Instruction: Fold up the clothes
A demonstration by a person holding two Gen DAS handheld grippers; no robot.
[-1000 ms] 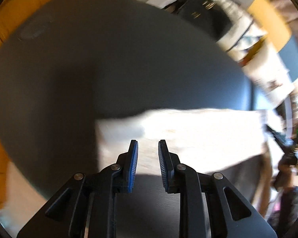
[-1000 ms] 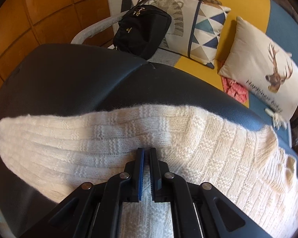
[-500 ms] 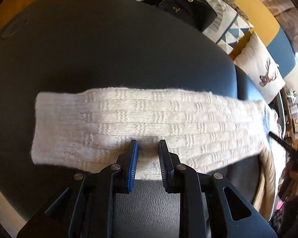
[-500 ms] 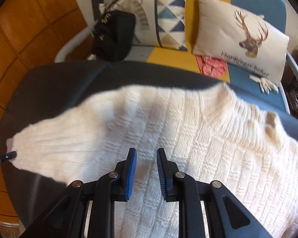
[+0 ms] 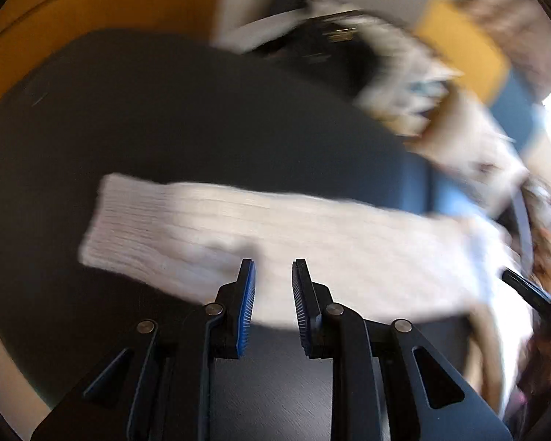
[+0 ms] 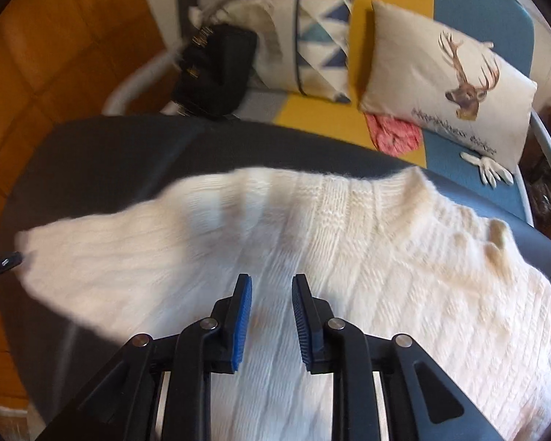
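Hovering with both hand-held grippers, left (image 5: 273, 286) and right (image 6: 272, 301), part-open and empty above sweater (image 6: 349, 257); right jaws just opened, releasing the laid-flat knit.

Cream chunky-knit wool sweater (image 6: 349, 257), ribbed and fuzzy, on a dark grey matt leather-like tabletop (image 6: 110, 154) with fine grain. Ridged blue rubber pads (image 6: 242, 316) on matt black plastic fingers.

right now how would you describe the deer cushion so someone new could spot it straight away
Start at the sofa with yellow and blue panels behind the dark table that holds the cream sweater. Two cushions lean against its back; take the one over the blue panel, the deer cushion. It bears a brown stag's head above a line of dark lettering, while the triangle cushion has blue triangles.
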